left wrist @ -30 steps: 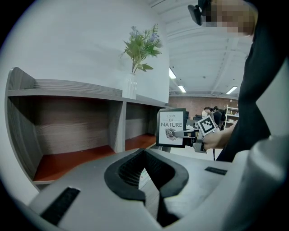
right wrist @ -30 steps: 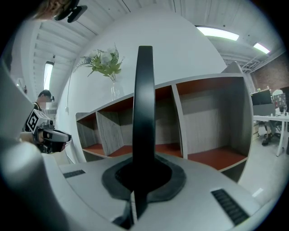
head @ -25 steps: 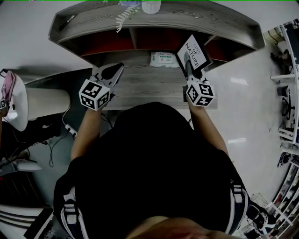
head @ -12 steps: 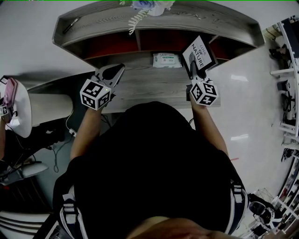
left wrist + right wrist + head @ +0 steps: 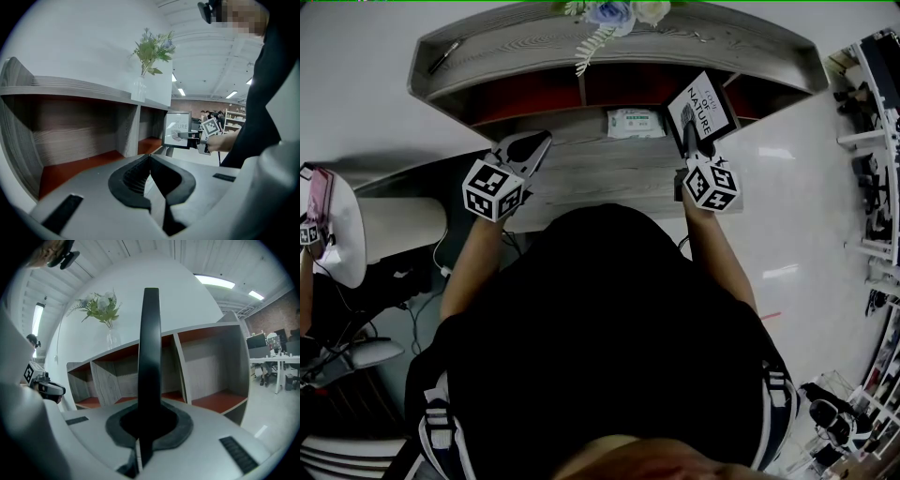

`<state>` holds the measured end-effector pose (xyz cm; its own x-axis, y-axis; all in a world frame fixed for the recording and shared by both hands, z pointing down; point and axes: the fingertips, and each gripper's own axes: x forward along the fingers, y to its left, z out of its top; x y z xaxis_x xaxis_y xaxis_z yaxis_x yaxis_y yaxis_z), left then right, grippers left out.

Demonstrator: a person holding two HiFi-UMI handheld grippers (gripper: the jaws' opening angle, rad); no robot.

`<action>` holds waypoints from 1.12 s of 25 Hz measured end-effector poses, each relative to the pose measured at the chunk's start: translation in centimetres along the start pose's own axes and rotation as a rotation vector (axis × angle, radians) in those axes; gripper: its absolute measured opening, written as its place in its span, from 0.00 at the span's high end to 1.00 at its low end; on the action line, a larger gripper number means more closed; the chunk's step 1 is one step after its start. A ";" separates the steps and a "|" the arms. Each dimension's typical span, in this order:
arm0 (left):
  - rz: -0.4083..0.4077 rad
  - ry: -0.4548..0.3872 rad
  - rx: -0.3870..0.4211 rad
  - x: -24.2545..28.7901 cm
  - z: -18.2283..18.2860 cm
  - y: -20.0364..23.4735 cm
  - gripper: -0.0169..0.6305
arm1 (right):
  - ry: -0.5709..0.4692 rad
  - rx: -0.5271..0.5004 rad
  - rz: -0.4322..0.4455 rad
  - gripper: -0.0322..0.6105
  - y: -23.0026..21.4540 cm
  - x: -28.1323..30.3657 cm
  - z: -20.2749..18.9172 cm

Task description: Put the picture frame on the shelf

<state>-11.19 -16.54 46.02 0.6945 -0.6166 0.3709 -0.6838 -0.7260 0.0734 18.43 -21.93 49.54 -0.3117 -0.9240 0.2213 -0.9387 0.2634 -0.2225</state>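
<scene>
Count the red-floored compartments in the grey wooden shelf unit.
3, side by side in the grey wooden shelf unit: left compartment, middle compartment, partly behind the held black picture frame, and right compartment. None seems hidden.

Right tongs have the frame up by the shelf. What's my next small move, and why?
Probably ease the right tongs forward into the compartment ahead: they grip the picture frame, which hangs before the shelf, not yet resting inside.
</scene>
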 end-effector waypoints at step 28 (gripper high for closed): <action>0.008 0.007 -0.018 0.4 0.0 2.4 0.94 | -0.018 0.002 -0.047 0.91 -1.0 4.4 1.0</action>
<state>-12.56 -18.54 46.34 0.6873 -0.6201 0.3782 -0.6932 -0.7155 0.0866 18.08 -26.55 49.82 -0.2644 -0.9403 0.2143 -0.9520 0.2188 -0.2141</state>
